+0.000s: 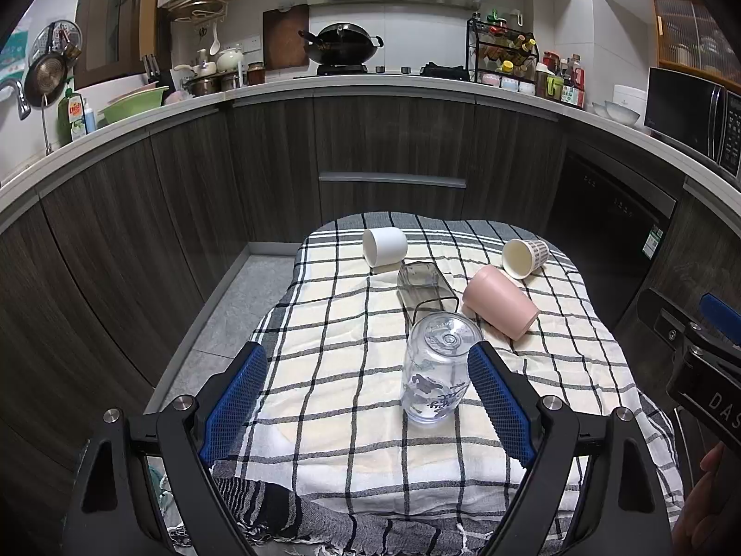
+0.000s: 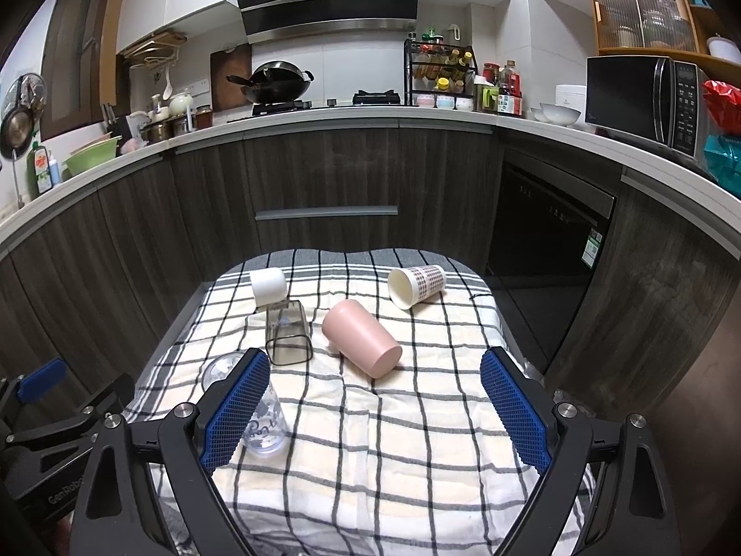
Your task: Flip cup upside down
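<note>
A clear plastic cup (image 1: 435, 370) with dark lettering stands upside down on the checked cloth (image 1: 333, 370), between the fingers of my open left gripper (image 1: 368, 361) and close to the right finger. In the right wrist view the same cup (image 2: 266, 421) is partly hidden behind the left finger. My right gripper (image 2: 375, 370) is open and empty above the cloth (image 2: 393, 440). A pink cup (image 1: 500, 301) (image 2: 363, 338), a smoky square cup (image 1: 423, 289) (image 2: 287, 331), a white cup (image 1: 384, 245) (image 2: 268, 285) and a patterned paper cup (image 1: 525, 255) (image 2: 414, 285) lie on their sides.
The cloth covers a small table in front of dark kitchen cabinets (image 1: 393, 148). Grey floor (image 1: 231, 306) shows to the left. A dishwasher (image 2: 546, 250) stands to the right. The right gripper's body (image 1: 694, 361) shows at the right edge of the left wrist view.
</note>
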`<state>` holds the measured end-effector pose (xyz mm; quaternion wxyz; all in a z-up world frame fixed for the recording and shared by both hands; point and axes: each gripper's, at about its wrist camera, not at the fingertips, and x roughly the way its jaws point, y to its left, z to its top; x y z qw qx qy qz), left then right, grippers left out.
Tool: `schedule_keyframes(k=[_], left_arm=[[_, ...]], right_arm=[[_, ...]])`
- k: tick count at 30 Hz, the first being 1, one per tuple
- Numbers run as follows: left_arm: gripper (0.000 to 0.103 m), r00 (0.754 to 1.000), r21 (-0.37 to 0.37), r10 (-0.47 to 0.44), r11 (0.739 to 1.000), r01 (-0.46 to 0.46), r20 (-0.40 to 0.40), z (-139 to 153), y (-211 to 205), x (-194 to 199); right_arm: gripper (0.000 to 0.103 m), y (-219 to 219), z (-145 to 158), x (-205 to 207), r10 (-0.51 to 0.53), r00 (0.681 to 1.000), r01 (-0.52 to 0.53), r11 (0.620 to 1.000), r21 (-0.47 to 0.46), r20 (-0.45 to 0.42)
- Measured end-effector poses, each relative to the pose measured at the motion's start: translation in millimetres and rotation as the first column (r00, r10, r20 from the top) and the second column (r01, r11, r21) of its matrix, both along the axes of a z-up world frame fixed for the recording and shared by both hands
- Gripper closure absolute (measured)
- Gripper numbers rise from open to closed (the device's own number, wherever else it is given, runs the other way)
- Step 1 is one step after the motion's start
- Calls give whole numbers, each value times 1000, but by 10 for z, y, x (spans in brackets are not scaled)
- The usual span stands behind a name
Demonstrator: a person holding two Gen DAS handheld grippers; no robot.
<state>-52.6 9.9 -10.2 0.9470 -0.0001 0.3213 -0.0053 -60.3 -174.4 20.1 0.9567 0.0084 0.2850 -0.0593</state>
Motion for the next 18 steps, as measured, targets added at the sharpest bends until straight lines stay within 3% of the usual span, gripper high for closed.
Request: schedule_keyframes(k=[18], left_arm=[[10, 1000, -1, 2, 1000, -2, -2, -7, 13, 1]], right_arm=[[10, -7, 2, -2, 0, 1000, 0, 1000, 1, 1]])
